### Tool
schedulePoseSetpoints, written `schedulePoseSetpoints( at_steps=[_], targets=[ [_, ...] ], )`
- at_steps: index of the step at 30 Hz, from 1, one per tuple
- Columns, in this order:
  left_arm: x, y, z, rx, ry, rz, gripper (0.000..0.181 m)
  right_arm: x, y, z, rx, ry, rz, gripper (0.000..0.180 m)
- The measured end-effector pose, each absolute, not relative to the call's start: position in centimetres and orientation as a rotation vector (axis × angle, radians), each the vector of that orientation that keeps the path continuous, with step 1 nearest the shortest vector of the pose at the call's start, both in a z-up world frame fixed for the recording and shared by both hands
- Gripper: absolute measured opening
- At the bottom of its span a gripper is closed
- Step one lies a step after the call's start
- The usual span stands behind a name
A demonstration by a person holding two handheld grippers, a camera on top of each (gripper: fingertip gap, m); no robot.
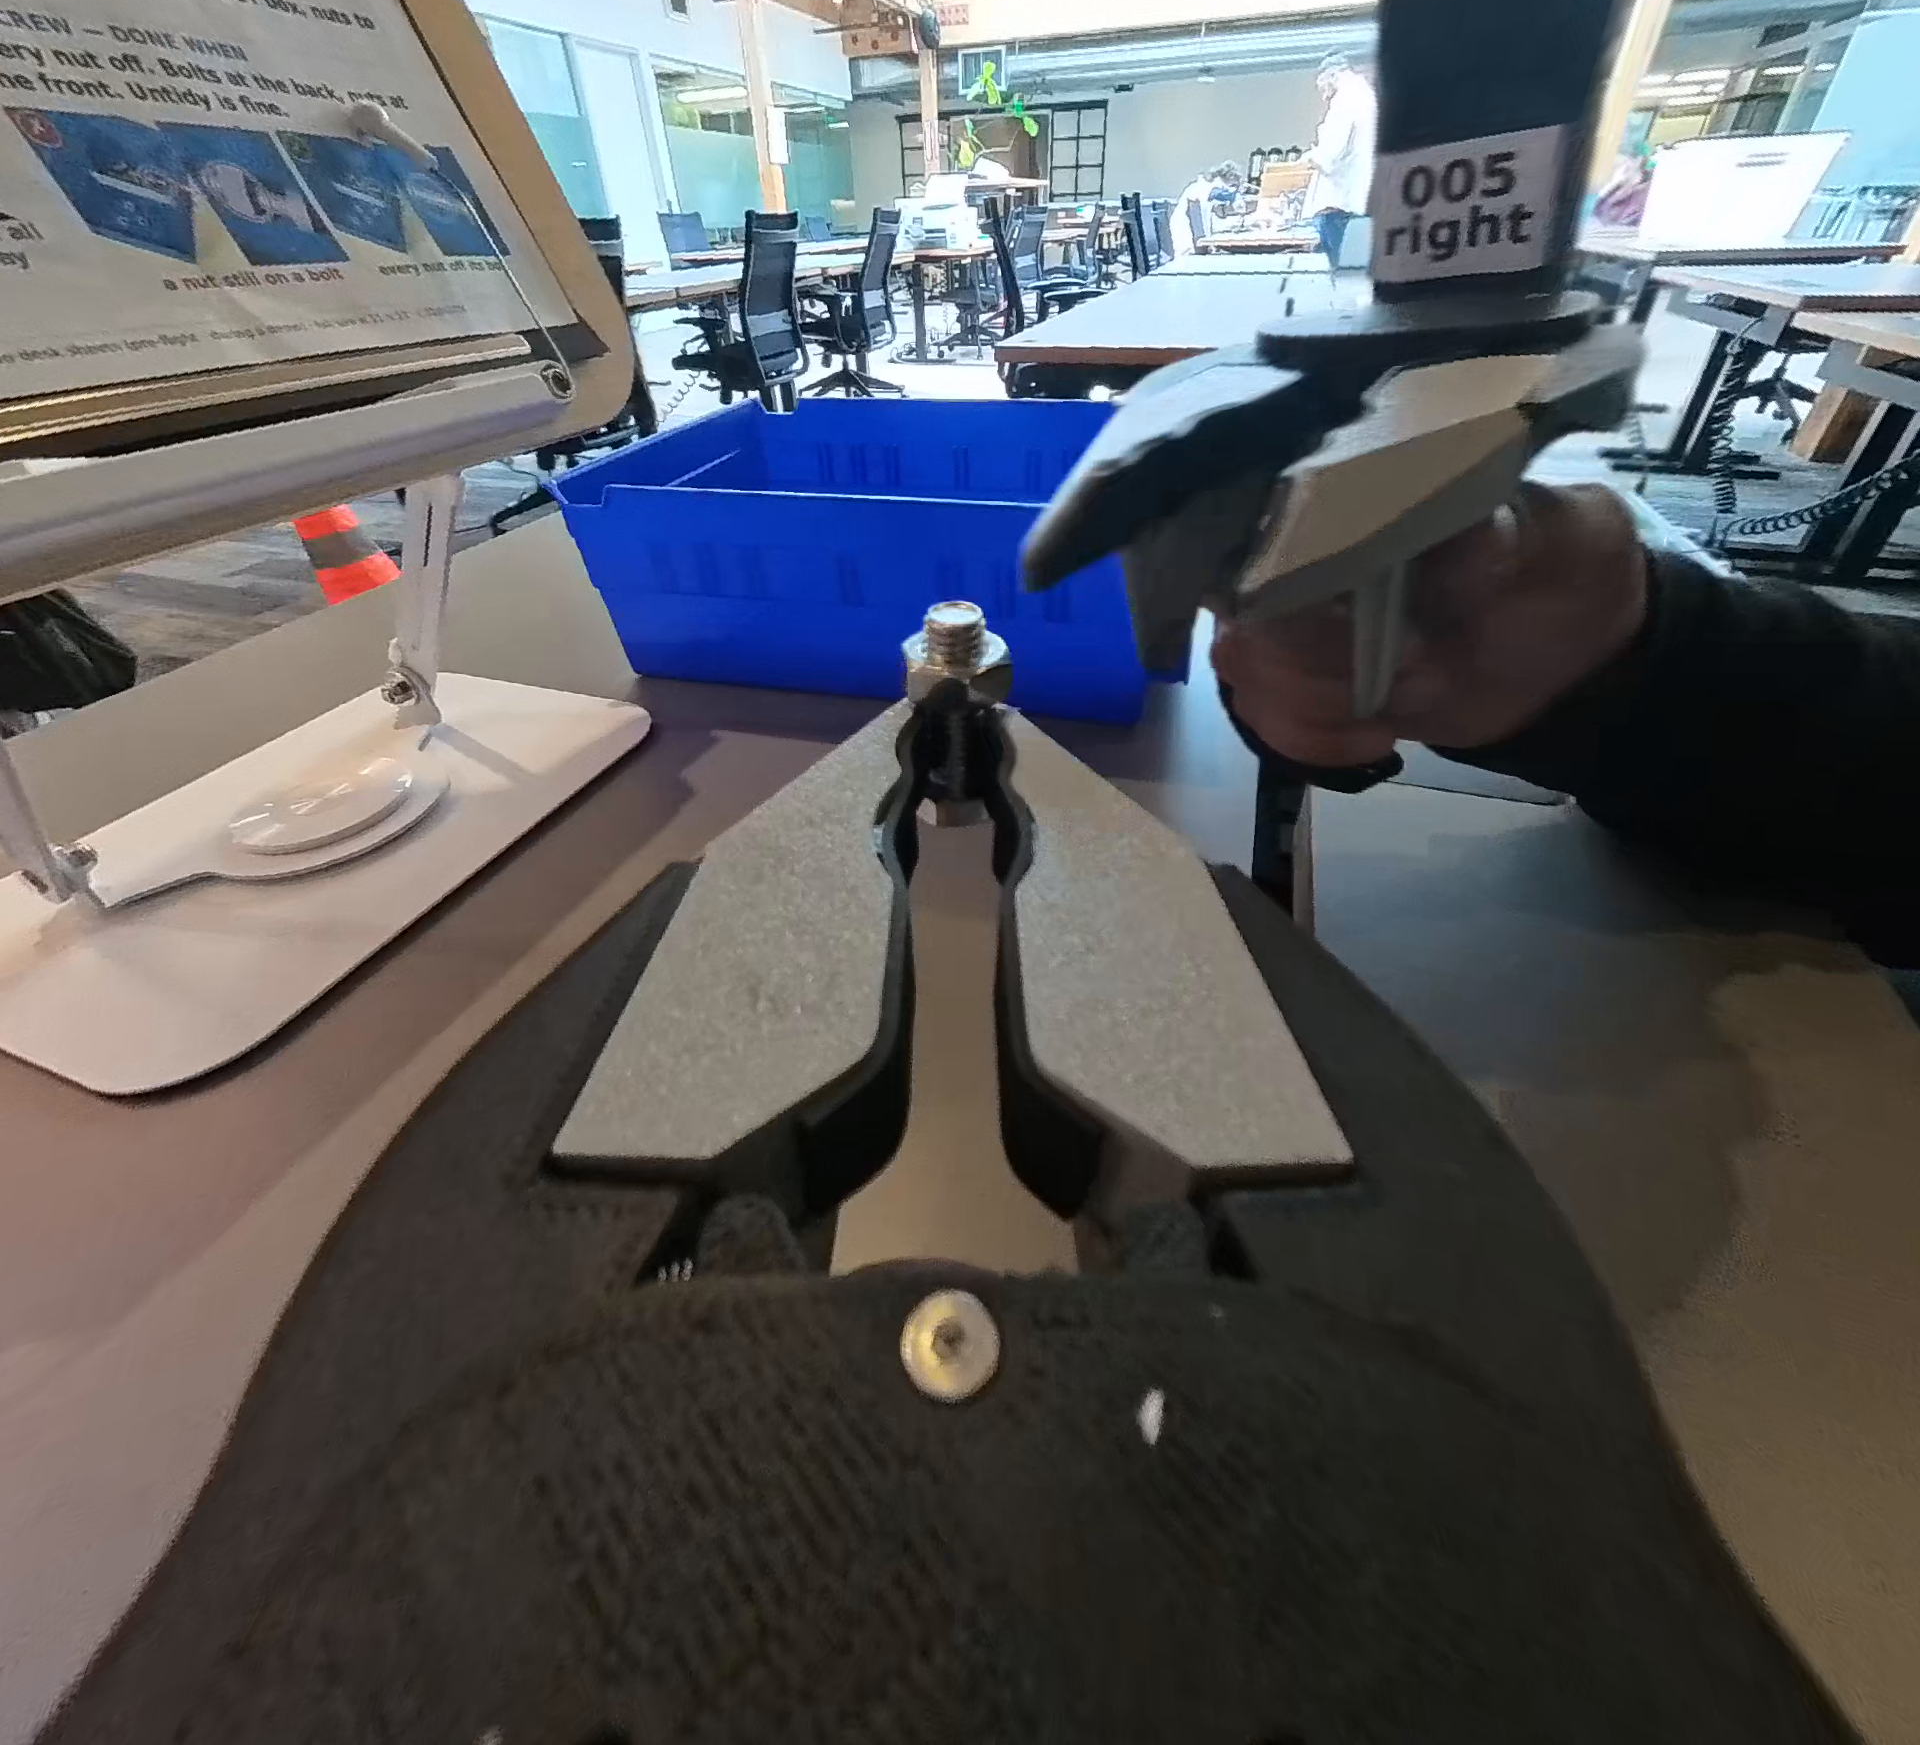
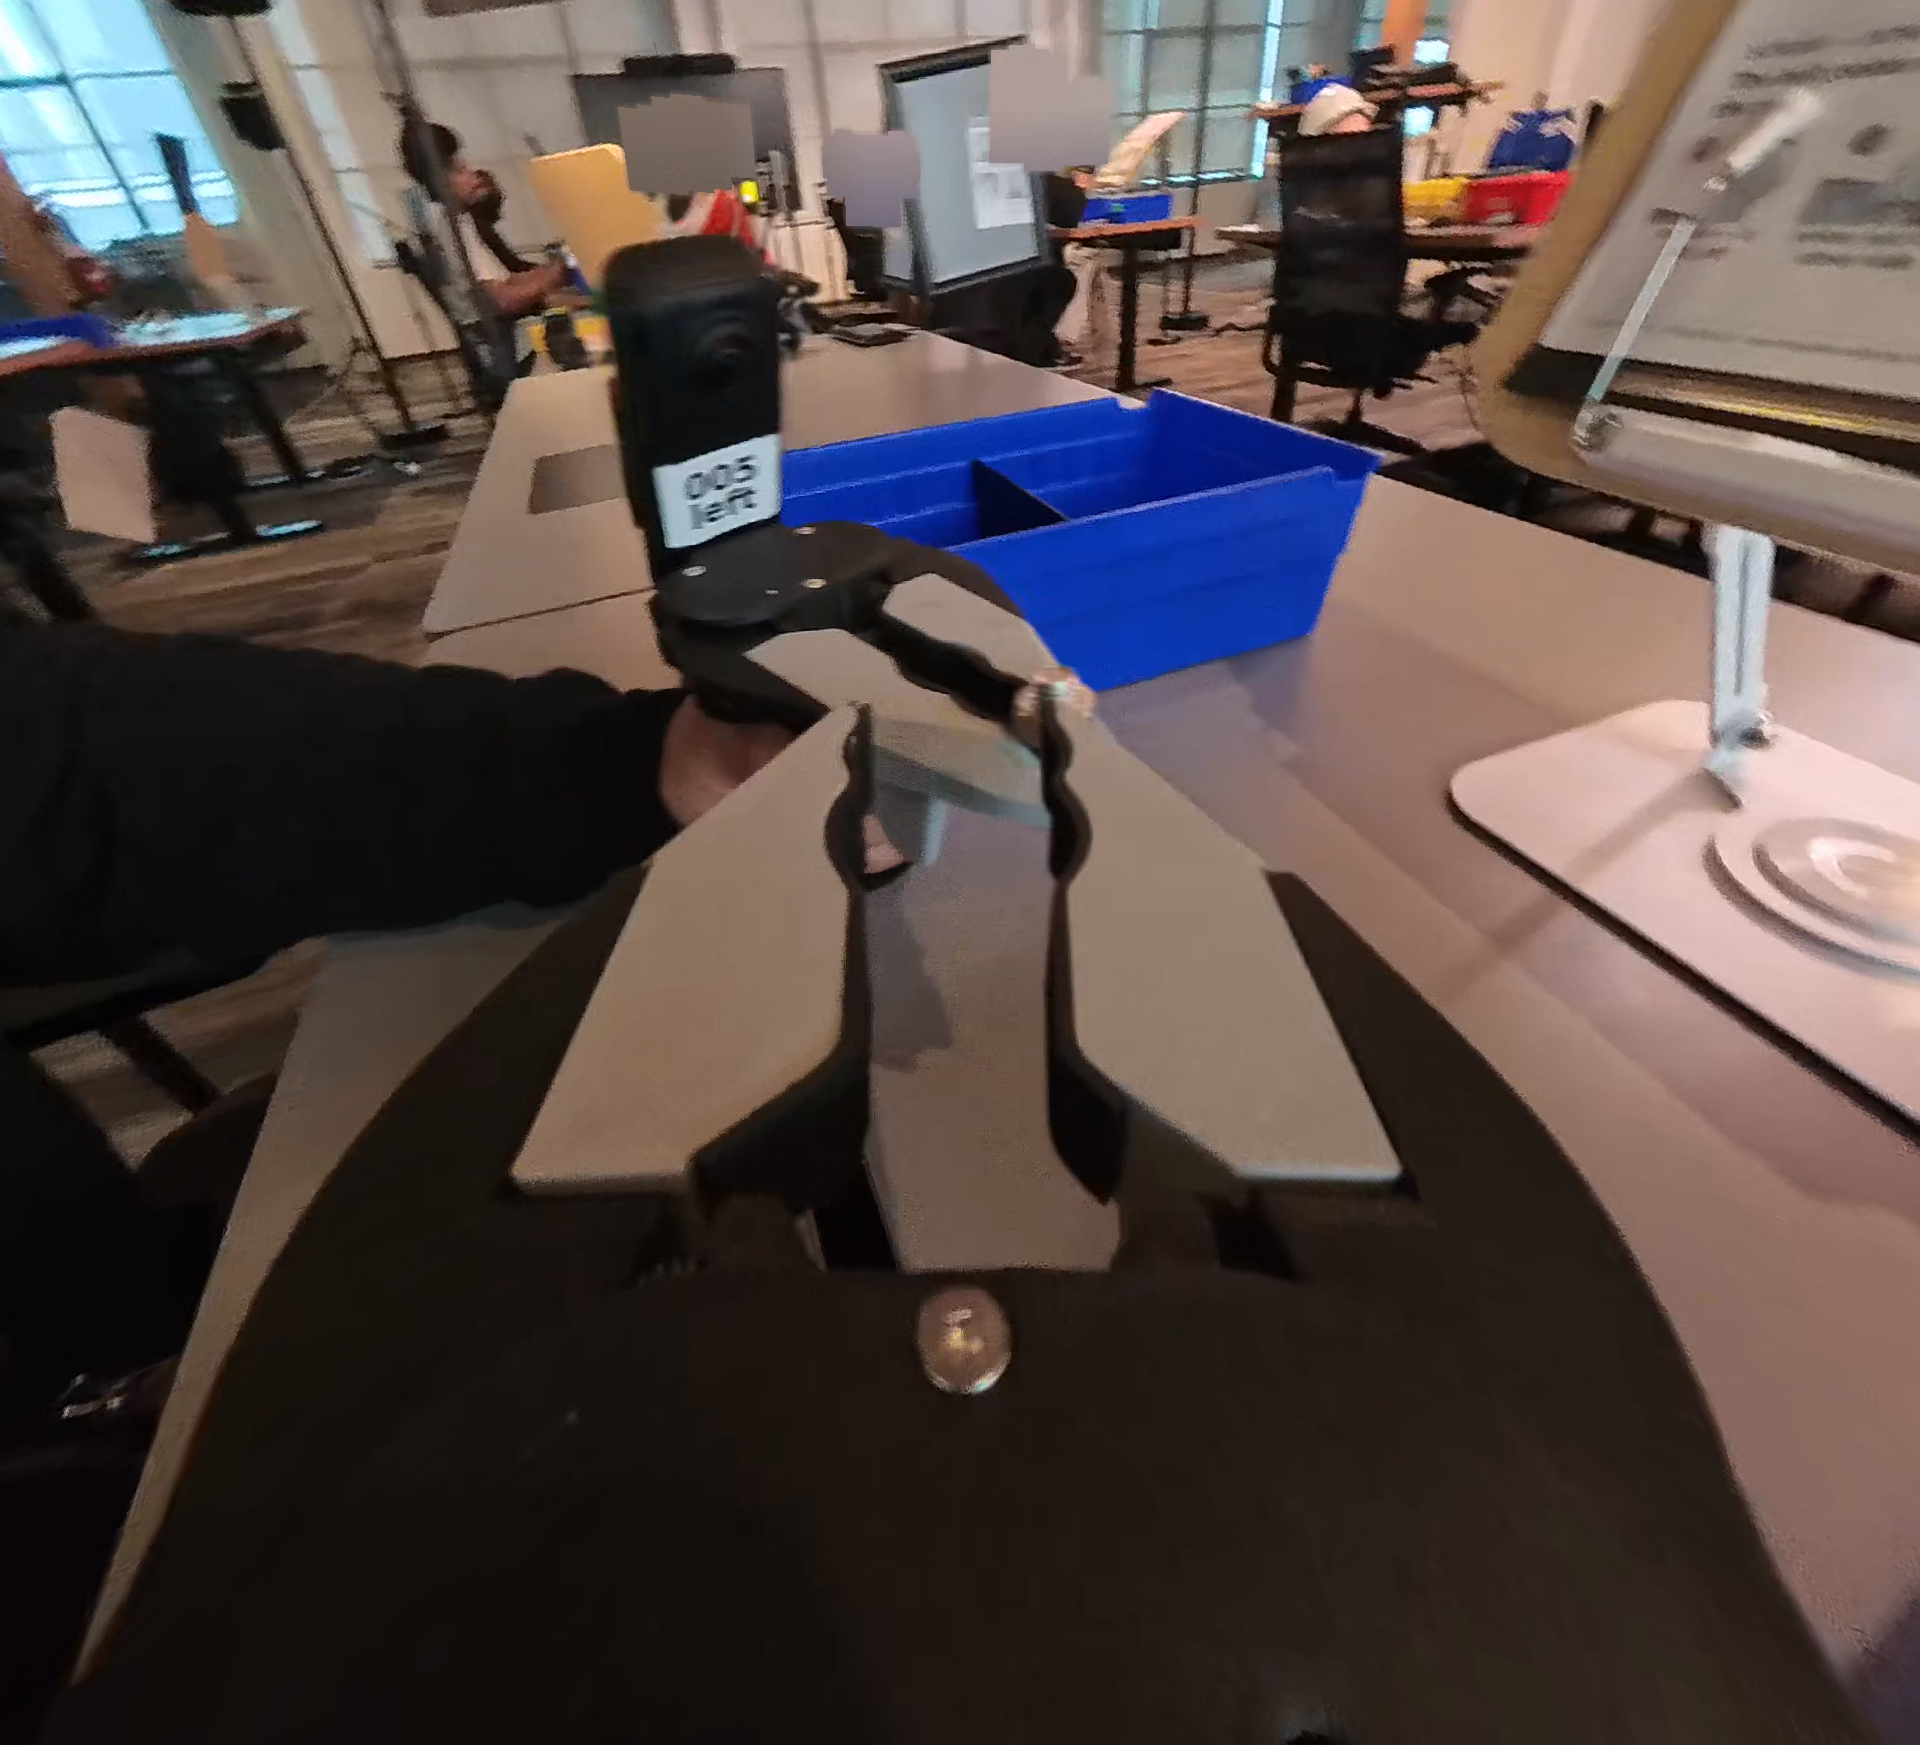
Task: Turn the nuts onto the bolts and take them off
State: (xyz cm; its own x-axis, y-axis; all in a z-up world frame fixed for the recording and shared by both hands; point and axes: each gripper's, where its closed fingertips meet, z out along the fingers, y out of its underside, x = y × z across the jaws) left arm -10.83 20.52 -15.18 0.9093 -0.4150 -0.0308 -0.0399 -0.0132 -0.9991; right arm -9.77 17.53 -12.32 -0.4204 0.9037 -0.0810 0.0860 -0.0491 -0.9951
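Observation:
My left gripper (image 1: 956,739) is shut on the threaded shank of a silver bolt (image 1: 954,760), which points away from me. A silver hex nut (image 1: 956,665) sits on the bolt near its far end, just beyond the fingertips. The bolt's head lies between the fingers, nearer to me. My right gripper (image 2: 951,724) is open and empty. It shows in the left wrist view (image 1: 1101,594) up and to the right of the nut, apart from it. The left gripper (image 2: 1023,693) with the nut and bolt (image 2: 1062,689) shows just beyond my right fingertips in the right wrist view.
A blue divided bin (image 1: 831,573) stands on the table behind the bolt; it also shows in the right wrist view (image 2: 1195,594). A white stand holding an instruction sheet (image 1: 260,168) rises at the left, its base plate (image 1: 312,864) on the table. A person's hands hold both grippers. The left gripper's tips are roughly 4 cm from the right gripper's.

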Motion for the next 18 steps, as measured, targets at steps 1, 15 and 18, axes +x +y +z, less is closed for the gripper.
schedulePoseSetpoints(
  at_steps=[1, 15, 18],
  targets=[
    [-10.7, 20.5, -15.2, -1.568, 0.372, -0.309, 0.007, -10.0, 18.2, -12.5, -1.118, -1.527, 1.534, 0.032],
    [-9.7, 20.3, -15.3, -1.561, 0.414, -0.341, 0.007, -10.1, 17.3, -13.1, -1.101, -1.587, 1.518, 0.037],
    [-9.7, 20.3, -15.3, -1.561, 0.416, -0.337, 0.006, -10.1, 17.3, -13.1, -1.099, -1.589, 1.525, 0.038]
  ],
)
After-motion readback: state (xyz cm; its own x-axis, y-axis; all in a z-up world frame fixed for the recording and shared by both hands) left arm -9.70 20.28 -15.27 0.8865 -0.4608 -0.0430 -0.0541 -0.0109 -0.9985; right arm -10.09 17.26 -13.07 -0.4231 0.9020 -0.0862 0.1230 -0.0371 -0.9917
